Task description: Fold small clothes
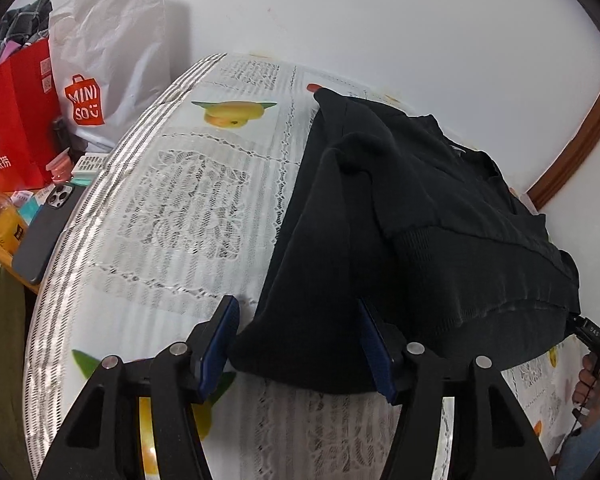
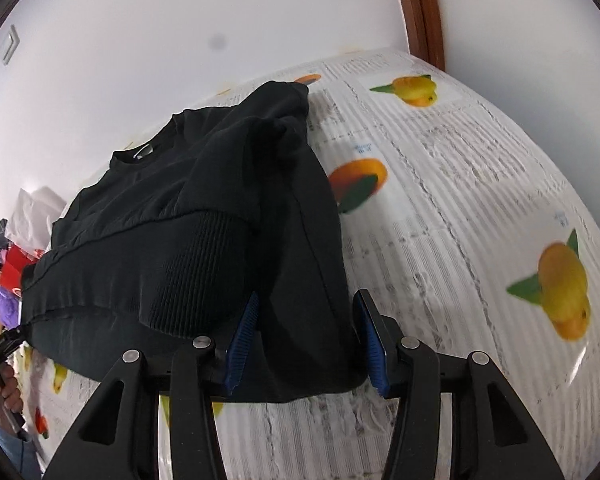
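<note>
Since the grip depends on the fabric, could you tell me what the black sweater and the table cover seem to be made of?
The black sweater looks like soft matte knit, probably cotton jersey: ribbed cuffs and hem, limp folds. The table cover seems to be clear glossy plastic over white lace, judging by its glare streaks, though printed vinyl is possible.

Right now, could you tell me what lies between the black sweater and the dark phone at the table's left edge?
Only bare tablecloth: the left wrist view shows nothing on it between the sweater and the phone.
</note>
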### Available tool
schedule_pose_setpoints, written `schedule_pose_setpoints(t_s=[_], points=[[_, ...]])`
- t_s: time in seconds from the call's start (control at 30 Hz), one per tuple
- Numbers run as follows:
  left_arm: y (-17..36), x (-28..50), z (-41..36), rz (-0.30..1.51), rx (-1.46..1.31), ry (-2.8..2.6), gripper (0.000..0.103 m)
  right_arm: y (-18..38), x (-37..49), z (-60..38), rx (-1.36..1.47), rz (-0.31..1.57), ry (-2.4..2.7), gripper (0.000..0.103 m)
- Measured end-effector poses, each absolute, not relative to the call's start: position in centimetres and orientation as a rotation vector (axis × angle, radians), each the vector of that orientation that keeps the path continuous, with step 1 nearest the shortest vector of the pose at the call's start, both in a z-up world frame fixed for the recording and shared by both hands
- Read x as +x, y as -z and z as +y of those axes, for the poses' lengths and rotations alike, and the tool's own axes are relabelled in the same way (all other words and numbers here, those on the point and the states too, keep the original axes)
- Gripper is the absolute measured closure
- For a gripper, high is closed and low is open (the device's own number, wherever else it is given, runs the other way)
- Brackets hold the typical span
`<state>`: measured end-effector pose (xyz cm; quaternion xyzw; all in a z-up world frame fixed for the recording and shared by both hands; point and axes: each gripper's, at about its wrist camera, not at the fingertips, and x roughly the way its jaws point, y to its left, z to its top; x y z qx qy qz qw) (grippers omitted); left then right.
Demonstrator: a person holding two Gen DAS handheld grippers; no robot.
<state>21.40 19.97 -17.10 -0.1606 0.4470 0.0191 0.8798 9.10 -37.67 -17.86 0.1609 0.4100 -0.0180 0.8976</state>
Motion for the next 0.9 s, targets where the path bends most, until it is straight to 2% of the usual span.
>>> schedule_pose_setpoints(t_s=[0.07,0.1,0.13,0.2,0.6,0.73,0.8,0.9], points=[[17.2,21.3,19.6,0.926,-0.347,-0.026,0.067,17.9,9.0,-37.5,0.333,0.856,0.018,0.075],[17.1,21.0,19.5,0.919,-0.348,-0.021,0.08,17.9,8.8,-37.6,0.324,0.853,0.016,0.077],[16.9,20.8,19.2,0.912,-0.346,-0.013,0.085,17.7,8.5,-37.4,0.305,0.849,0.016,0.08],[16.3,20.2,18.7,0.905,-0.308,-0.03,0.087,17.3,8.0,-36.9,0.285,0.847,0.019,0.082],[15.9,13.0,18.0,0.94,-0.296,0.014,0.086,16.8,1.0,-36.3,0.212,0.869,0.022,0.083],[15.7,12.3,17.7,0.941,-0.249,-0.023,0.076,16.8,-0.3,-36.3,0.177,0.881,0.053,0.077],[15.3,12.2,18.0,0.945,-0.25,-0.032,0.075,15.6,-1.4,-36.3,0.159,0.858,0.097,0.075],[13.9,11.5,18.2,0.905,-0.234,-0.081,0.068,13.2,-3.2,-35.5,0.108,0.789,0.129,0.071]])
